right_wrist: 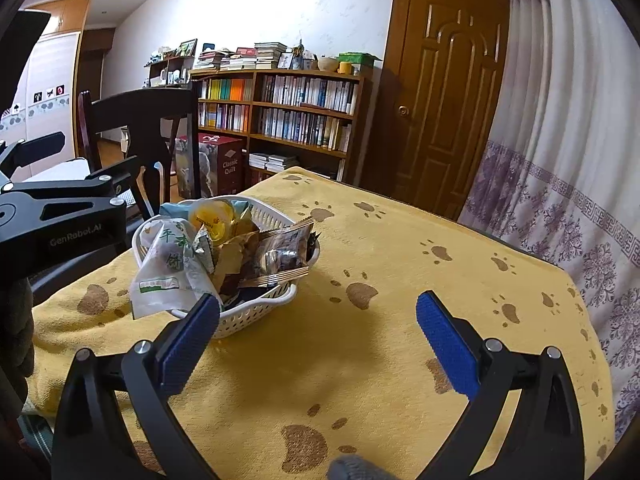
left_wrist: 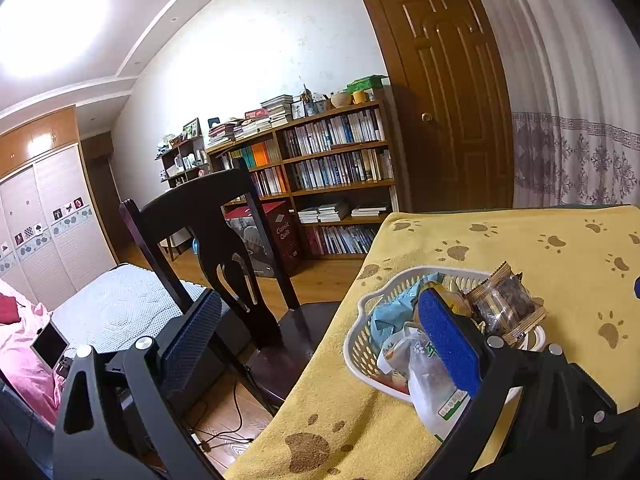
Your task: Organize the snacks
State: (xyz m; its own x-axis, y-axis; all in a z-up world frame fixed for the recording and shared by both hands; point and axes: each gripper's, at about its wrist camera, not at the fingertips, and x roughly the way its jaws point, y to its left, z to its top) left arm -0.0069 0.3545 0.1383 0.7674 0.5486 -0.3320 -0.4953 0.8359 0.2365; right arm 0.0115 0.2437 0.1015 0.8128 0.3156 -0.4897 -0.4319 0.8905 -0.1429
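Piled high in the white slotted plastic basket point(right_wrist: 256, 312) at ten o'clock on the yellow paw-print tablecloth point(right_wrist: 400, 320) — crinkly snack packets point(right_wrist: 276, 256), apparently gathered. Right gripper point(right_wrist: 318, 334) spread wide, holding nothing, low over bare cloth. Left gripper point(left_wrist: 320, 336) likewise agape beside the rim — likely just let go.
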